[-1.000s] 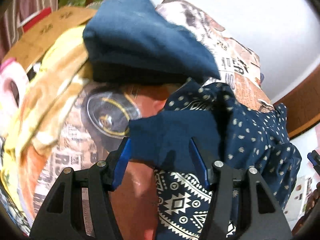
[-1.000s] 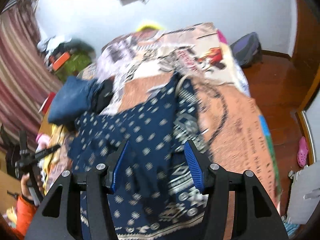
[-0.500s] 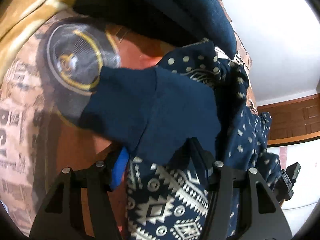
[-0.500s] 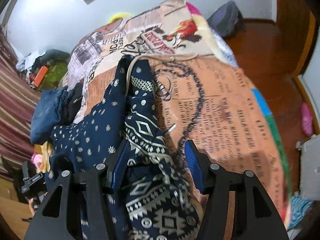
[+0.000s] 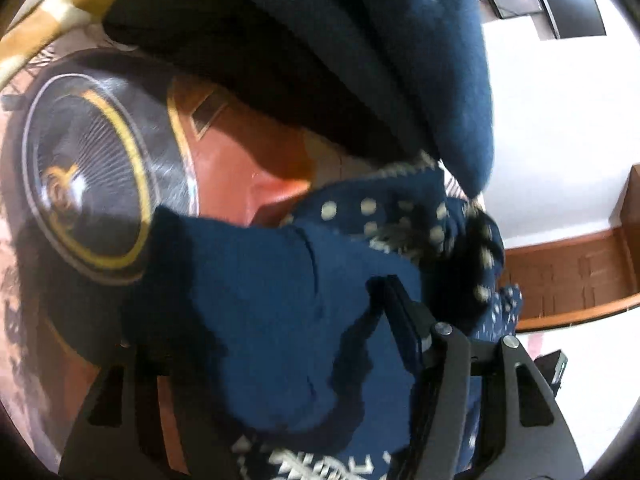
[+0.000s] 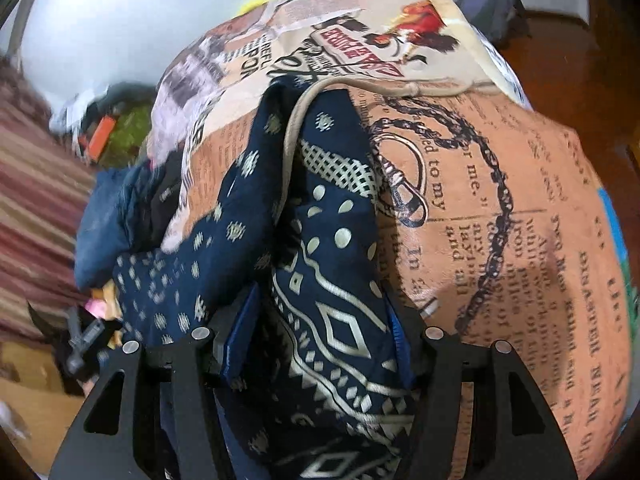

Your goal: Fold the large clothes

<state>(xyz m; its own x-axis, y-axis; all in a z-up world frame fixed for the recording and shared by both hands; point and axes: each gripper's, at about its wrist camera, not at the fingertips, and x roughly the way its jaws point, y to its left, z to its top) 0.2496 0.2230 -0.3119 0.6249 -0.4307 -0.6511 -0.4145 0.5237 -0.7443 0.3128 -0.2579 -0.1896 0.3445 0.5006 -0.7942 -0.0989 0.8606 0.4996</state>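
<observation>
A navy garment [image 6: 328,240] with white dots, geometric bands and a beige drawstring [image 6: 296,120] lies bunched on the printed bedspread [image 6: 500,200]. My right gripper [image 6: 320,300] is low over it. A thick fold fills the gap and touches both blue pads while the jaws are opening. In the left wrist view the garment's plain navy underside [image 5: 248,272] is bunched in my left gripper [image 5: 260,320]. Those jaws are opening too. The cloth hides the left finger and presses against the right finger [image 5: 404,320].
A stack of folded blue and dark clothes [image 5: 380,40] looms just beyond the left gripper and also shows at the left of the right wrist view [image 6: 108,216]. A dark bag [image 6: 492,8] sits on the wooden floor past the bed. A striped curtain [image 6: 32,200] hangs at the left.
Both grippers have sunk toward the bed with the garment in them. The left one rolled and came close under the folded stack. The right one now sits low over the orange print.
</observation>
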